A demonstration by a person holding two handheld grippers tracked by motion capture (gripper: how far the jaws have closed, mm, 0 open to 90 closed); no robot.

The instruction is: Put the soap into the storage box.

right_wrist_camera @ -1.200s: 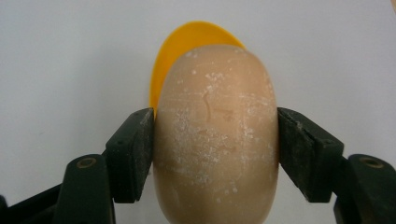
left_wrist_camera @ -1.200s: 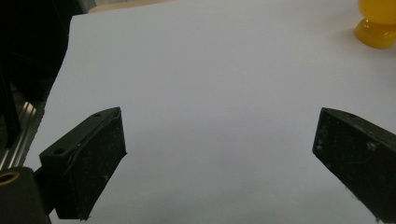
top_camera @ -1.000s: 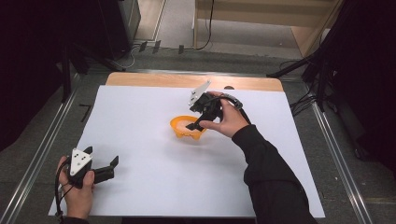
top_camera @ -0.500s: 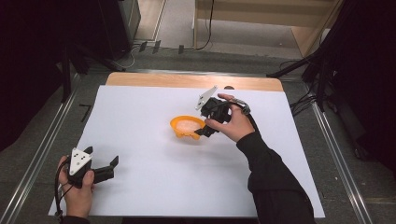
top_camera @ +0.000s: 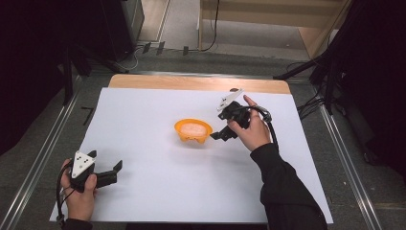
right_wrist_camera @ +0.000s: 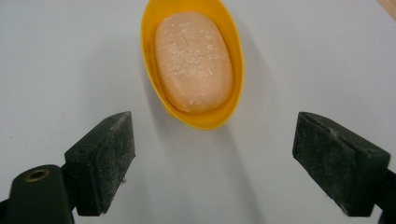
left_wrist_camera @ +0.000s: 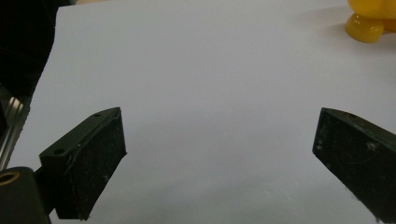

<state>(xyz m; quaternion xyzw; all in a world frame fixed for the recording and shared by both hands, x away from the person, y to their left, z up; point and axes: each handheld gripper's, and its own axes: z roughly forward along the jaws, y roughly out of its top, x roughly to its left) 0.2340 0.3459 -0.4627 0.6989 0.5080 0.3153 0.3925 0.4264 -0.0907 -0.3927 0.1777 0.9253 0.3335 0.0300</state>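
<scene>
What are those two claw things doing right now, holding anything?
Left gripper: open, holding nothing, low over the white sheet.
Right gripper: open, holding nothing, just beside the yellow dish with the soap bar.

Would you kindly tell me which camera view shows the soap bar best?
The right gripper view: the soap bar lies close and whole in its yellow dish. The high view shows it small; the left gripper view catches the dish's foot.

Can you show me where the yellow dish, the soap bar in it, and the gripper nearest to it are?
yellow dish (right_wrist_camera: 236, 51), right gripper view, on its rim.
soap bar (right_wrist_camera: 194, 60), right gripper view, on its top face.
right hand-held gripper (top_camera: 221, 133), high view, between its open jaws.
</scene>
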